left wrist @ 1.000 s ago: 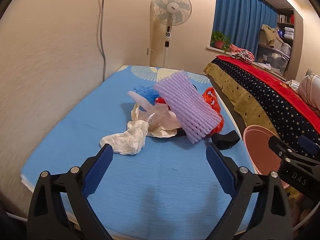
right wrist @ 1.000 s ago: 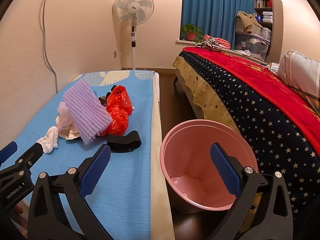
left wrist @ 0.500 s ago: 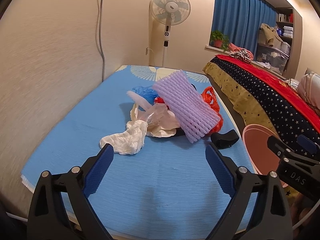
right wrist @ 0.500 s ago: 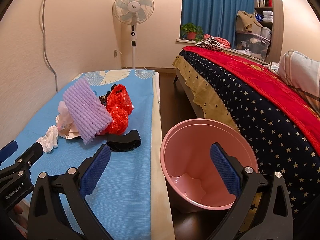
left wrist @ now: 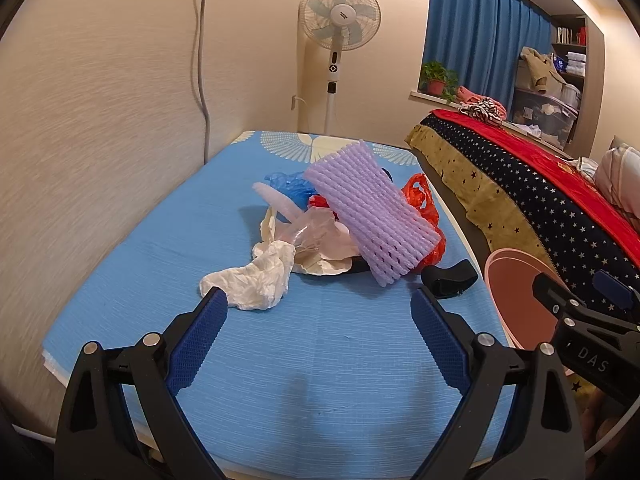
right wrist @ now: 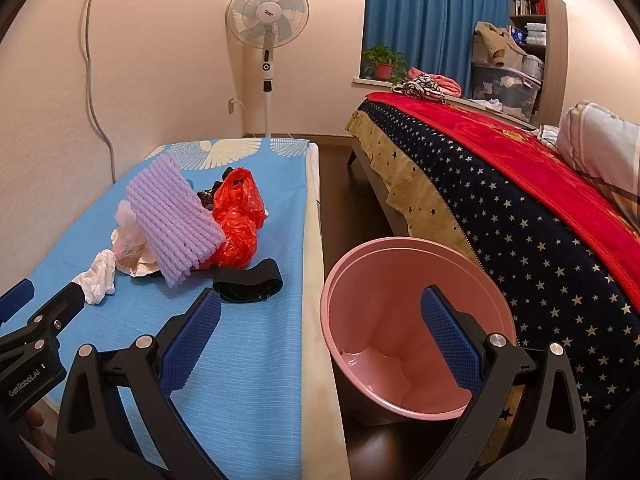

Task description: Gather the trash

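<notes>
Tissue wad (left wrist: pixel 252 280) lies just ahead of my left tool (left wrist: pixel 318 308), nearer than my right tool (right wrist: pixel 320 312); both spread, empty.

The left tongs (left wrist: pixel 319 322) are built of matte black plastic arms that fork into a wide V, each arm pierced by a triangular cut-out. Round silver screw heads sit at the joints, two on each side. The inner faces of the fingers (left wrist: pixel 197 336) carry deep blue pads with a fine diamond-grid texture. The right tongs (right wrist: pixel 320 326) have the same make: black forked arms, silver screws, blue textured fingers (right wrist: pixel 450 334). Seen from the opposite camera, the right one's black body bears white lettering "DAS", and the left one's side reads "GenRobot.AI"; each shows a blue tip.
</notes>
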The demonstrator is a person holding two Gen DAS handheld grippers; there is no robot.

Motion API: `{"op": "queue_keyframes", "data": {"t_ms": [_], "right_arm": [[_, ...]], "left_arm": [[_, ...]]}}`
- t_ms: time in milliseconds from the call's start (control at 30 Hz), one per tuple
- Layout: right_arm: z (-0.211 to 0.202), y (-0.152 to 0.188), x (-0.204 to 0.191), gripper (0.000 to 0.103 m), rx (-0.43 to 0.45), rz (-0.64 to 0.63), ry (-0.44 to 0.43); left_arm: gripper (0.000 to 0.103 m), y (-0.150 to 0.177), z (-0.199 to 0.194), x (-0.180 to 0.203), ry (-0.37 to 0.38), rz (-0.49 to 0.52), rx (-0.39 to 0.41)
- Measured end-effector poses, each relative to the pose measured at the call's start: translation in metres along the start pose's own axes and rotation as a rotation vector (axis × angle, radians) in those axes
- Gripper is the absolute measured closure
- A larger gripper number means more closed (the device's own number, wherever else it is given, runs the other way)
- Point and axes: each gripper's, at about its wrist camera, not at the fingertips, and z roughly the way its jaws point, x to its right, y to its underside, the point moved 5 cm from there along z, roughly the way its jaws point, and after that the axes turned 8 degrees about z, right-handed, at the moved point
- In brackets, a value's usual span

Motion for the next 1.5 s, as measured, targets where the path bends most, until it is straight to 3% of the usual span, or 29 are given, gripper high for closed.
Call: {"op": "queue_keyframes", "data": {"t_ms": [467,633,767,1000,1200,1500], "right_arm": [[0.0,0.001,-0.002,0.007,-0.003,-0.005,-0.018],[0.001,0.001,-0.003,0.027,-0.009,0.01,-0.047],[0.006,-0.002,-0.004,0.037,-0.008,0.032,-0.066],[0.032,-0.004,-0.012,0.038,-0.05,0.056,-0.101],[0.061,-0.003,-0.027,0.038,-0.087,0.038,-0.129],[0.099,0.004,-0.033,0.038,-0.172,0.072,-0.139]], "left_arm": [[0.013,0.0,0.0,-0.001,-0.005,-0.004,-0.005],[0.013,0.001,0.004,-0.007,-0.038,-0.025,-0.02],[0.025,0.001,0.008,-0.014,-0.07,-0.045,-0.031],[0.037,0.0,0.016,-0.032,-0.119,-0.091,-0.03],[0.037,-0.004,0.029,-0.051,-0.179,-0.138,-0.032],[0.037,0.0,0.062,-0.084,-0.214,-0.25,-0.112]]}}
